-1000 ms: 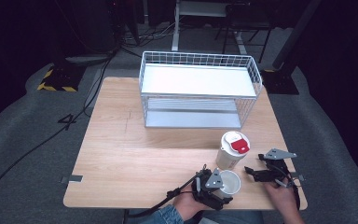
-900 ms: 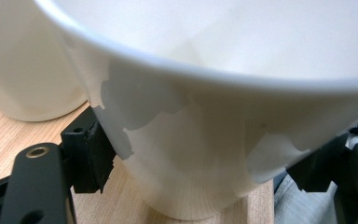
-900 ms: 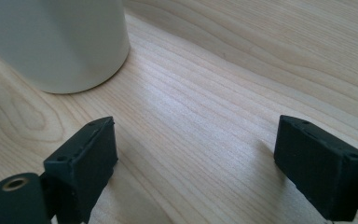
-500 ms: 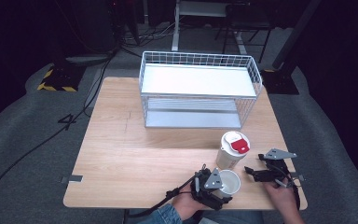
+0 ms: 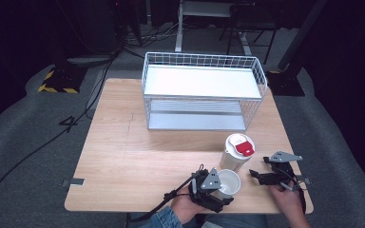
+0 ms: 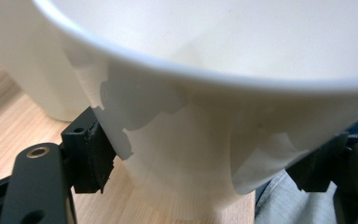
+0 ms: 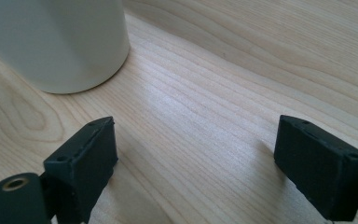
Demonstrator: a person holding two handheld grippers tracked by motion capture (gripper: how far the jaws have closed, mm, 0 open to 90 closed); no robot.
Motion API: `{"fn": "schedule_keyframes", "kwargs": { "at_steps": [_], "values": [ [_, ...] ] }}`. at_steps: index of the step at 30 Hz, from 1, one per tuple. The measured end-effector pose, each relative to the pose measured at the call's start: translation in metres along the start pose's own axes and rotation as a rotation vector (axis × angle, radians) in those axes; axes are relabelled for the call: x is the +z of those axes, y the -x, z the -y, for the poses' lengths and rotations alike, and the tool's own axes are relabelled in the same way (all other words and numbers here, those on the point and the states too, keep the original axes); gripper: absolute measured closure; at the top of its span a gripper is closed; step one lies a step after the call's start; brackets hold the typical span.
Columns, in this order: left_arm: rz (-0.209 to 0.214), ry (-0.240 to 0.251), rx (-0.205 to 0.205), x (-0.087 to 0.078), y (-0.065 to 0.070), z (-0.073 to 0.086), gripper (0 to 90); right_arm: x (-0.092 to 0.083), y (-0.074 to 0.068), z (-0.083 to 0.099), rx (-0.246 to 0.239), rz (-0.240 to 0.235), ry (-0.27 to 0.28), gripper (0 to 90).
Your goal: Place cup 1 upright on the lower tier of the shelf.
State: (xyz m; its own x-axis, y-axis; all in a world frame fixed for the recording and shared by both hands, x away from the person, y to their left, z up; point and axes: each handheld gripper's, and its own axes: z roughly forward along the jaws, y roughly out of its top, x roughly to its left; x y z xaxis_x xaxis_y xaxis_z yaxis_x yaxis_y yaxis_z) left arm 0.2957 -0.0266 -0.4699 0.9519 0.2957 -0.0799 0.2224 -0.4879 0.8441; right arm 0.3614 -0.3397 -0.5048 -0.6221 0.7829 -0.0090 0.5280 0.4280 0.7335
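Gripping a small white cup point(image 5: 228, 183), the left gripper point(image 5: 214, 187) sits at the near edge of the wooden table point(image 5: 138, 156), at about 6 o'clock in the high view. The person's left hand point(image 5: 186, 206) comes in from the bottom edge and wraps the gripper's body from behind, knuckles toward the table edge, with the cable trailing off toward 8 o'clock. In the left gripper view the two black jaws press against opposite sides of the cup's lower wall point(image 6: 182, 154), below its flaring rim; the cup stands upright, mouth up, and whether its base touches the wood cannot be told.

At about 4 o'clock, the right hand point(image 5: 287, 199) holds the right gripper point(image 5: 256, 175) low over the table, pointing toward 9 o'clock at the cups. Its jaws stand apart with bare wood between them in the right gripper view, gripping nothing.

Just beyond the small cup, toward 12 o'clock from it and close beside it, stands a taller white cup point(image 5: 235, 154) with a white lid bearing a red patch. Its pale side point(image 7: 56, 42) fills the upper left corner of the right gripper view.

Farther back, past the table's middle at 12 o'clock, stands a white wire rack point(image 5: 202, 95) with two shelves.
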Motion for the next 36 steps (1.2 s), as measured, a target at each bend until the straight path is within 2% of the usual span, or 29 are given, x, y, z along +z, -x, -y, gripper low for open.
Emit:
{"fn": "schedule_keyframes", "kwargs": {
  "at_steps": [5, 8, 12, 16, 22, 29, 36],
  "values": [
    [-0.026, 0.008, -0.001, -0.011, -0.004, 0.000, 22.8, 0.000, 0.000, 0.000, 0.000, -0.001, 0.000, 13.5],
    [-0.045, 0.005, -0.013, -0.019, -0.009, 0.000, 22.8, 0.000, 0.000, 0.000, 0.003, 0.002, 0.000, 13.5],
    [-0.068, 0.024, -0.029, -0.030, -0.015, 0.000, 22.8, 0.001, 0.000, -0.001, 0.002, 0.002, -0.002, 13.6],
    [-0.085, 0.027, -0.025, -0.040, -0.022, 0.000, 22.8, 0.001, 0.000, -0.001, 0.002, 0.002, -0.002, 13.5],
    [-0.102, 0.039, -0.055, -0.052, -0.029, -0.001, 22.8, 0.001, 0.000, -0.001, 0.003, 0.002, -0.002, 13.5],
    [-0.121, 0.052, -0.069, -0.062, -0.035, -0.003, 22.8, 0.001, 0.000, -0.001, 0.003, 0.003, -0.001, 13.5],
    [-0.145, 0.038, -0.075, -0.067, -0.043, -0.009, 22.8, 0.001, 0.000, -0.001, 0.003, 0.003, -0.001, 13.5]
  ]
}}
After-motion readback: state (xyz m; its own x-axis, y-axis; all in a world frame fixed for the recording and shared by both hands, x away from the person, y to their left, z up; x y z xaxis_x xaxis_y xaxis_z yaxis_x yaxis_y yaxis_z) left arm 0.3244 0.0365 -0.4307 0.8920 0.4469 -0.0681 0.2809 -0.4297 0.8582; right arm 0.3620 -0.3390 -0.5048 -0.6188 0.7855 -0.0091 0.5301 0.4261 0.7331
